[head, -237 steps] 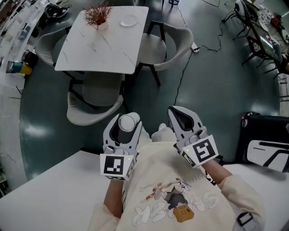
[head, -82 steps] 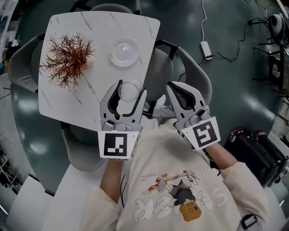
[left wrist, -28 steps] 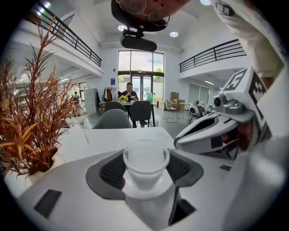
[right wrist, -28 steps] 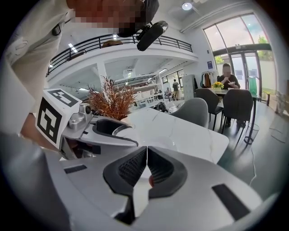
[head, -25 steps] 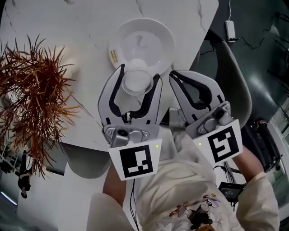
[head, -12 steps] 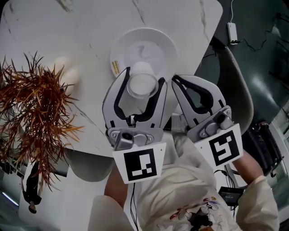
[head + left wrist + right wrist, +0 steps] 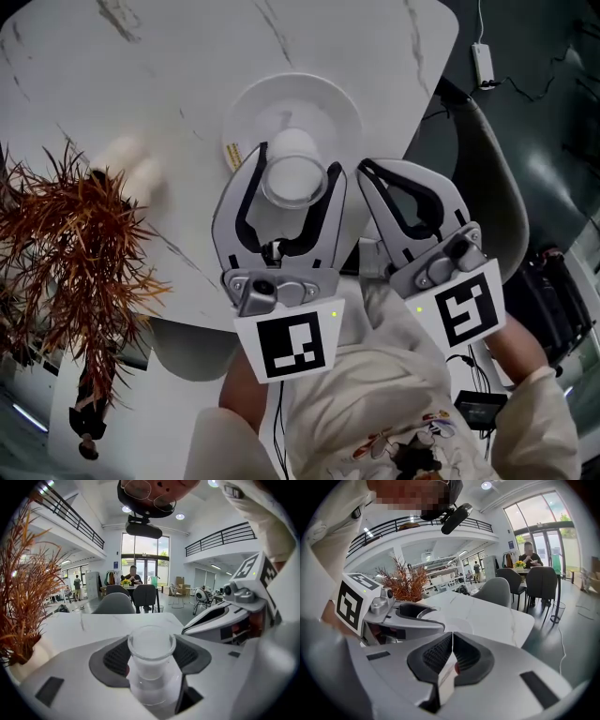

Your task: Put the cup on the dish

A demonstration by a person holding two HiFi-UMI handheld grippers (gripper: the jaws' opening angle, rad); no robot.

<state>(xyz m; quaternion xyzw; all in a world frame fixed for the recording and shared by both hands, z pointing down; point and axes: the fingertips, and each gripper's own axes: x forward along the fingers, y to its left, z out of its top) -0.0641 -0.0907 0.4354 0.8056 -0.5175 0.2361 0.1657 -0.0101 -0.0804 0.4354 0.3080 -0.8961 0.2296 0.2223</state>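
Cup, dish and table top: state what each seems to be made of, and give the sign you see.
Cup: clear, slightly frosted plastic or glass; its wall is translucent and its rim is see-through. Dish: probably glazed white ceramic; smooth surface with a soft gloss. Table top: white marble or a marble-look laminate; thin grey veins, low sheen.

translucent cup [image 7: 293, 178] is standing upright, mouth up, gripped between the jaws of the left gripper [image 7: 294, 157], over the near rim of a round white dish [image 7: 323, 105] lying on the table [image 7: 187, 84].
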